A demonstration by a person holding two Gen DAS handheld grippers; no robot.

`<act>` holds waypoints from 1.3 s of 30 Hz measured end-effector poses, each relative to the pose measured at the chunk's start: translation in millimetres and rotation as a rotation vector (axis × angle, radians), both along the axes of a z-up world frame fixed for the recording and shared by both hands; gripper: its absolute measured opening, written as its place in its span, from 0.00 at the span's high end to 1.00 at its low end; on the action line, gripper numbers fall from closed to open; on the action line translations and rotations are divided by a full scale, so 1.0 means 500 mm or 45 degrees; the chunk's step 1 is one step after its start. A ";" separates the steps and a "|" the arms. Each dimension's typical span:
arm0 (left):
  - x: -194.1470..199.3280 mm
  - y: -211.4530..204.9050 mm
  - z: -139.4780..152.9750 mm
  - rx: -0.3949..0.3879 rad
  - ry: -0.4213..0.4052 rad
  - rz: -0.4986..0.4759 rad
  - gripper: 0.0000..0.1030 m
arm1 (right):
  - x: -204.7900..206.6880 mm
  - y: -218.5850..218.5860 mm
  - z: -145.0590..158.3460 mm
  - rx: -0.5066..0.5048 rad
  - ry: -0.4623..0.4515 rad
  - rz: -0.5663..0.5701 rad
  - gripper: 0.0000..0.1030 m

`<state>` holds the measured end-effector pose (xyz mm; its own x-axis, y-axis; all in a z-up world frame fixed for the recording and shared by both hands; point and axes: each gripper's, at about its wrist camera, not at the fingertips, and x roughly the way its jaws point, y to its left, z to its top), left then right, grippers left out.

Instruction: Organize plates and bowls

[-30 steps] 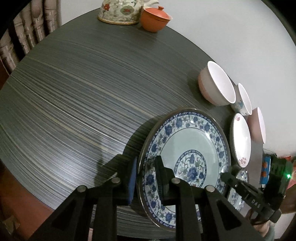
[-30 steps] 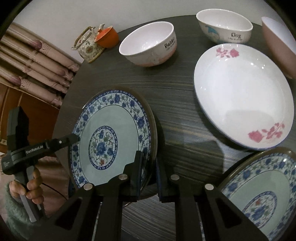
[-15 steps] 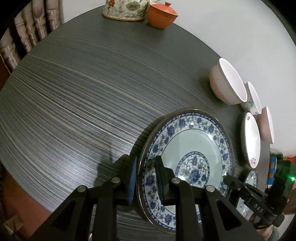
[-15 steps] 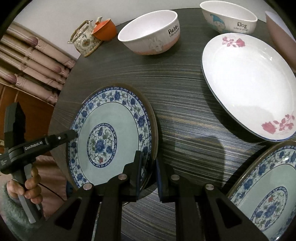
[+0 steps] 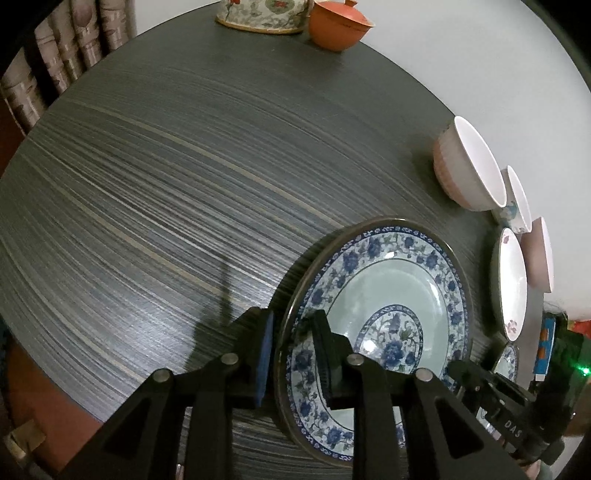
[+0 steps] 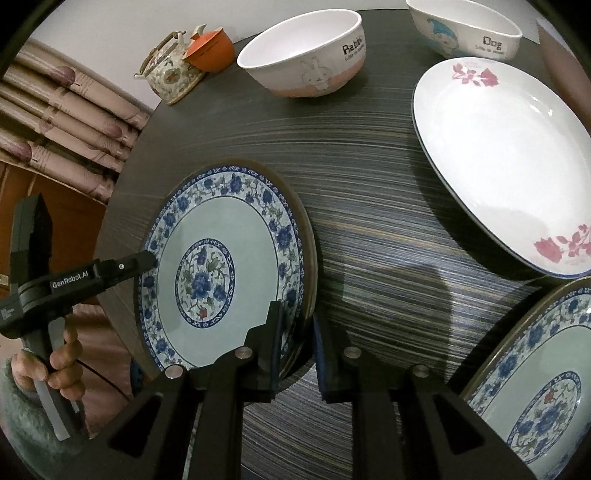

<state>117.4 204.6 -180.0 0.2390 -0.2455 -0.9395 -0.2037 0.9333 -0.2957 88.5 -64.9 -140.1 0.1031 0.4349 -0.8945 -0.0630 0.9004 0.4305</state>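
A blue-and-white floral plate is held over the dark round table, gripped on opposite rims by both grippers. My left gripper is shut on its near rim; it also shows in the right wrist view. My right gripper is shut on the other rim. A second blue floral plate lies at the lower right. A white plate with pink flowers, a rabbit bowl, a dog bowl and a pink bowl stand beyond.
A floral teapot and an orange lidded cup stand at the table's far edge by the wall. Folded curtains hang left of the table. The table's left half is bare wood grain.
The blue floral plate, held by both grippers, has shifted along the table away from the bowls and toward the table's left side. Both grips stay shut.
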 end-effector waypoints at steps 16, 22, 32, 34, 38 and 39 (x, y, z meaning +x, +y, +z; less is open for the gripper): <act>-0.052 -0.063 0.126 0.253 -0.219 -0.007 0.64 | -0.046 -0.032 0.081 -0.136 -0.152 -0.046 0.70; -0.090 -0.181 0.179 0.209 -0.317 -0.158 0.49 | -0.094 -0.054 0.137 -0.231 -0.240 -0.058 0.68; -0.162 -0.339 0.226 0.166 -0.432 -0.358 0.49 | -0.170 -0.122 0.216 -0.321 -0.347 -0.124 0.63; -0.172 -0.348 0.230 0.162 -0.440 -0.375 0.49 | -0.184 -0.134 0.224 -0.332 -0.356 -0.146 0.61; -0.189 -0.366 0.230 0.198 -0.452 -0.396 0.49 | -0.203 -0.161 0.238 -0.331 -0.369 -0.179 0.61; -0.195 -0.372 0.230 0.209 -0.460 -0.404 0.49 | -0.208 -0.169 0.241 -0.333 -0.373 -0.188 0.61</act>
